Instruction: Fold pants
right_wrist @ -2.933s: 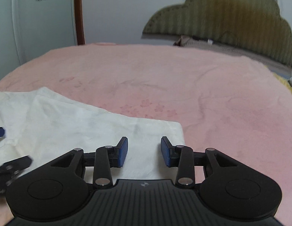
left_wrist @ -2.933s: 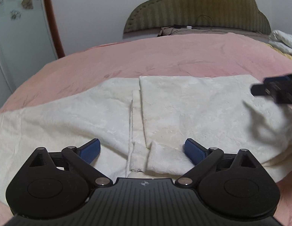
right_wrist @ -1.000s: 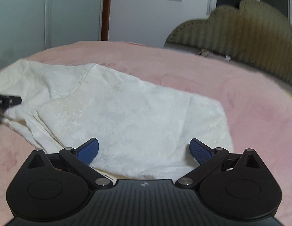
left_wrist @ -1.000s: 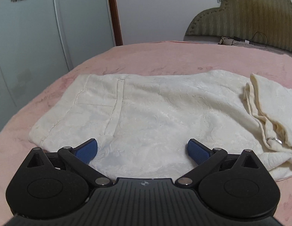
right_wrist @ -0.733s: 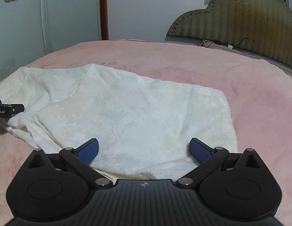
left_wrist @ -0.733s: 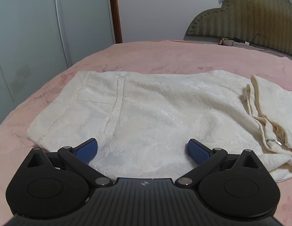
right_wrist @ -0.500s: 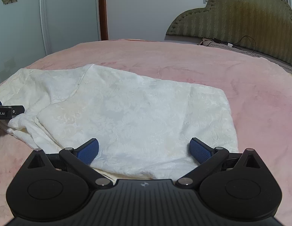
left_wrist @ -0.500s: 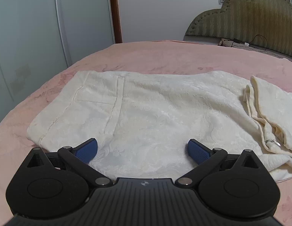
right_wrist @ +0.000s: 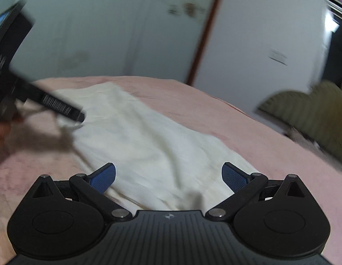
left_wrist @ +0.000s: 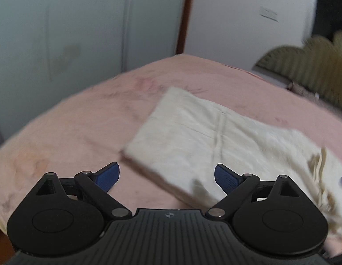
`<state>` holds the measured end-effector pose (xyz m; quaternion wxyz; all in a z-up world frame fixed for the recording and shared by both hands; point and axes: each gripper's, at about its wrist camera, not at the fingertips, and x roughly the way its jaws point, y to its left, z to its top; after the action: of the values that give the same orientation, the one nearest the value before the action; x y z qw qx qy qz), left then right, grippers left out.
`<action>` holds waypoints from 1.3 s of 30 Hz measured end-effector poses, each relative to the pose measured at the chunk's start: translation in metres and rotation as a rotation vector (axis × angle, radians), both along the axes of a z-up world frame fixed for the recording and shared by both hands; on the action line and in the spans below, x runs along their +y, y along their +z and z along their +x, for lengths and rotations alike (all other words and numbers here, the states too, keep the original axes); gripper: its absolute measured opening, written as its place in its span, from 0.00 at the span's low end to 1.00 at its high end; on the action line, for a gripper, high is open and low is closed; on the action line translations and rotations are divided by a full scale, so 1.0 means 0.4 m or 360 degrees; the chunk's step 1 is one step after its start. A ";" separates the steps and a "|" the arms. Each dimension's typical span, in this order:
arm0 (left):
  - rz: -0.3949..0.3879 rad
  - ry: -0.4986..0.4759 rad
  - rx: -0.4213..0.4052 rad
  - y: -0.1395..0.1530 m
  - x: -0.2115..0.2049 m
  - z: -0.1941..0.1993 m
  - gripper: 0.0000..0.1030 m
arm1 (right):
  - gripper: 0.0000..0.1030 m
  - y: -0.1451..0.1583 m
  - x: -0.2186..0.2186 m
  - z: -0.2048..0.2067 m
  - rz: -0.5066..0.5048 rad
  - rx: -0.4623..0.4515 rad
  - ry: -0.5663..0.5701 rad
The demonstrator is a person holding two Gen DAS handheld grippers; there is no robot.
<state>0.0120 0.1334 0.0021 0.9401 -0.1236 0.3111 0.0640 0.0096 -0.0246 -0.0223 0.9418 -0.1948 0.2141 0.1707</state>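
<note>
The cream-white pants (left_wrist: pixel 204 137) lie folded on the pink bed cover (left_wrist: pixel 71 132), tilted across the blurred left wrist view. My left gripper (left_wrist: pixel 166 170) hovers over their near left corner. Its jaws are closing but stand wide, and the pads press on nothing. In the right wrist view the pants (right_wrist: pixel 137 137) stretch away to the upper left. My right gripper (right_wrist: pixel 168 167) is open above their near end and holds nothing. One of the left gripper's fingers (right_wrist: pixel 60 108) reaches in from the upper left over the pants' far end.
Pale wardrobe doors (left_wrist: pixel 60 33) with a brown frame strip (right_wrist: pixel 204 33) stand behind the bed. An olive padded headboard (left_wrist: pixel 303 66) is at the far right. Bare pink cover (right_wrist: pixel 281 154) surrounds the pants.
Both views have swung and rolled and are now blurred. The pants slid to the right in the left view. The left gripper's jaws stand a little narrower, and that gripper looms larger in the right view.
</note>
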 end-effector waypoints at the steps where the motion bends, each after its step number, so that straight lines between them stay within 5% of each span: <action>1: -0.0133 -0.0002 0.0039 -0.003 0.037 0.004 0.91 | 1.00 -0.007 0.034 0.003 -0.0032 0.0007 0.0060; 4: -0.0676 -0.0036 0.0123 -0.034 0.148 0.022 0.92 | 1.00 -0.042 0.146 0.004 -0.0211 -0.0009 0.0225; 6: -0.0921 -0.0067 0.0160 -0.055 0.188 0.038 0.92 | 0.99 -0.073 0.215 0.013 -0.0390 -0.0068 0.0269; 13: -0.1253 -0.0221 0.0174 -0.087 0.192 0.082 0.96 | 0.93 -0.101 0.310 0.078 -0.0582 -0.0248 0.0254; 18: -0.1398 -0.0197 0.0128 -0.113 0.187 0.135 0.98 | 0.81 -0.089 0.302 0.121 -0.0407 -0.0226 0.0190; 23: -0.1356 -0.0130 0.0087 -0.103 0.169 0.200 0.97 | 0.82 -0.034 0.237 0.144 -0.0062 -0.0210 0.0080; 27: -0.1185 -0.0094 0.0114 -0.083 0.151 0.249 0.87 | 0.82 0.017 0.172 0.139 0.0119 -0.0027 0.0306; 30: -0.1089 -0.0071 0.0158 -0.079 0.148 0.272 0.66 | 0.82 0.056 0.089 0.162 0.0455 0.0098 0.0390; 33: -0.0974 0.0004 0.0201 -0.072 0.141 0.276 0.40 | 0.82 0.042 0.030 0.245 0.0756 0.0282 0.0192; 35: -0.0803 0.0022 0.0210 -0.062 0.128 0.275 0.16 | 0.82 0.004 0.043 0.291 0.0579 0.0380 0.0042; 37: -0.0728 -0.0005 0.0162 -0.053 0.114 0.263 0.14 | 0.82 -0.047 0.082 0.321 0.0304 0.0514 -0.0005; 39: -0.0605 -0.0046 0.0062 -0.028 0.088 0.236 0.13 | 0.82 -0.044 0.082 0.307 0.0305 0.0449 0.0032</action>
<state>0.1063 0.1688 -0.0091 0.8946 -0.2931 0.3373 -0.0070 0.1326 0.0081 -0.0397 0.9150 -0.0802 0.3250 0.2255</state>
